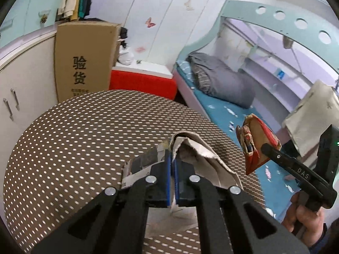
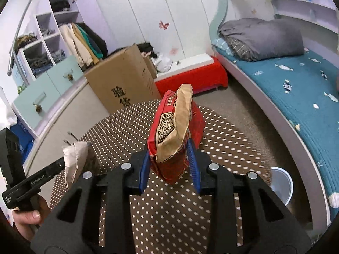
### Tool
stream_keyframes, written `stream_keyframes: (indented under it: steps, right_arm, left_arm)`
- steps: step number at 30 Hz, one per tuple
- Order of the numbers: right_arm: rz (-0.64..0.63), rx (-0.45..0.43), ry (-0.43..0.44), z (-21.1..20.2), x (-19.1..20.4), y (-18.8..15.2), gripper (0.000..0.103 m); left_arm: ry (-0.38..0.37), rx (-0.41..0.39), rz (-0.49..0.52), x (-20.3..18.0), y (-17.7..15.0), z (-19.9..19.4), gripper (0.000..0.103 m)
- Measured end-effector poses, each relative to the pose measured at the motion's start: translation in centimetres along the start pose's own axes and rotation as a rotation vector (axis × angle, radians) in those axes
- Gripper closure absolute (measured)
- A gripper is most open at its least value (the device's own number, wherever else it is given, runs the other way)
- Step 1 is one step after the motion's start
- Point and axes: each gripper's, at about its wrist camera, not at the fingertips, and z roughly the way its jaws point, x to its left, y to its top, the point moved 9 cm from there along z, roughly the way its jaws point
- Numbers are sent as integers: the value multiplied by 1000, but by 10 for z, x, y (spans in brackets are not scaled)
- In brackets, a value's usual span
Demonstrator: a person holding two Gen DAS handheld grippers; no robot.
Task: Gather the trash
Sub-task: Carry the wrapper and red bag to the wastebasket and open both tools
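The left gripper (image 1: 172, 169) is clamped on a torn cardboard scrap (image 1: 197, 158) above the dotted table (image 1: 74, 137). At its 3 o'clock, the right gripper (image 2: 169, 165) pinches a red packet (image 2: 175, 131), bin (image 2: 281, 184) at 4 o'clock.

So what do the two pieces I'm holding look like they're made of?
Left piece: looks like torn, matte grey-white card or paper, with a ragged edge and soft folds. Right one, the red pack: printed paper with a brown kraft lining, creased, QR code.

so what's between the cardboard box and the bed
A red bench with a white top sits between the box and the bed, against the wall; both wrist views show it.
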Motion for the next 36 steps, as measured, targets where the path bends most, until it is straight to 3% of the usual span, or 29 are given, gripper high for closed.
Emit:
stream_keyframes:
  steps: [11, 19, 27, 36]
  right_arm:
    - [38, -140, -8, -74, -39, 30, 71]
    - [81, -204, -97, -121, -102, 39, 71]
    - [152, -231, -195, -146, -172, 34, 71]
    - [247, -183, -264, -136, -244, 12, 71]
  left_arm:
    - [-116, -47, 79, -99, 8, -20, 101]
    - [-209, -55, 143, -168, 16, -18, 101]
    - [-323, 5, 199, -242, 8, 8, 101]
    - [-430, 107, 237, -326, -12, 62, 101]
